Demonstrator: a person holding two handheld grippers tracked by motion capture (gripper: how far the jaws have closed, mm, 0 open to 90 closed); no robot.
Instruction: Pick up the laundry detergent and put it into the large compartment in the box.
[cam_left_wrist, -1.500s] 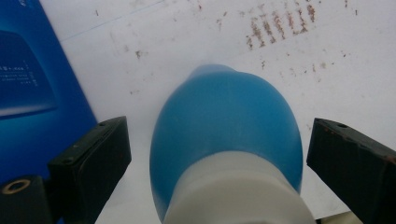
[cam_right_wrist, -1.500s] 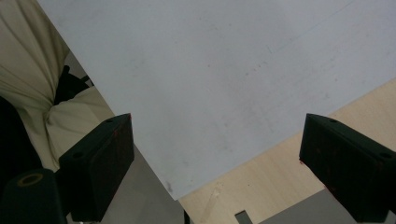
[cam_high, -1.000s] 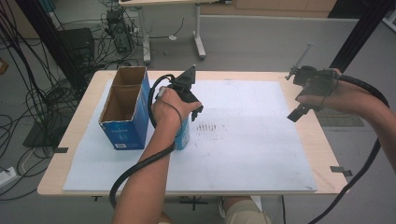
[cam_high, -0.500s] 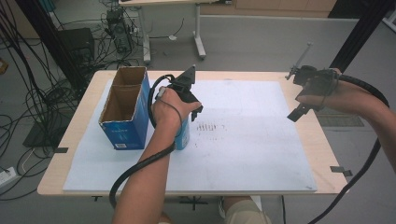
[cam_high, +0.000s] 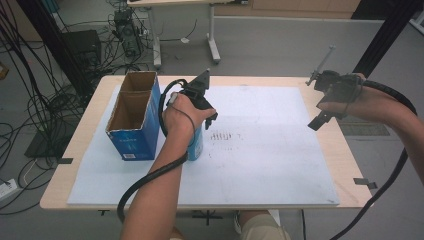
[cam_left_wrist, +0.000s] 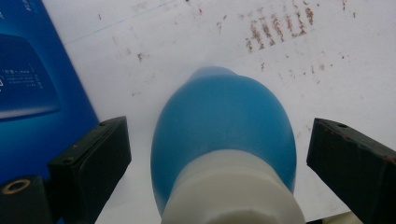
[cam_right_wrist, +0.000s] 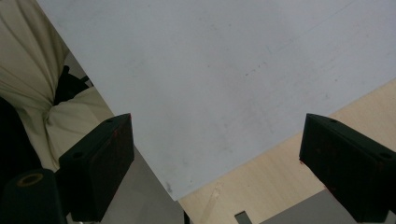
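Observation:
A blue bottle (cam_left_wrist: 224, 121) with a white cap (cam_left_wrist: 233, 191) stands upright on the white mat (cam_high: 270, 150), just right of an open blue cardboard box (cam_high: 131, 120). My left gripper (cam_left_wrist: 217, 140) hangs over the bottle from above. Its jaws are open on either side of the bottle, with a gap on both sides. In the high view the hand and left gripper (cam_high: 202, 107) cover most of the bottle (cam_high: 196, 147). My right gripper (cam_high: 320, 120) is held open in the air over the mat's right edge, with nothing between its jaws.
The wooden table (cam_high: 345, 150) shows around the mat. Brownish rub marks (cam_high: 225, 135) lie on the mat right of the bottle. The box is empty inside. Cables and another table stand on the floor behind. A cream trouser leg (cam_right_wrist: 28, 79) shows below the table edge.

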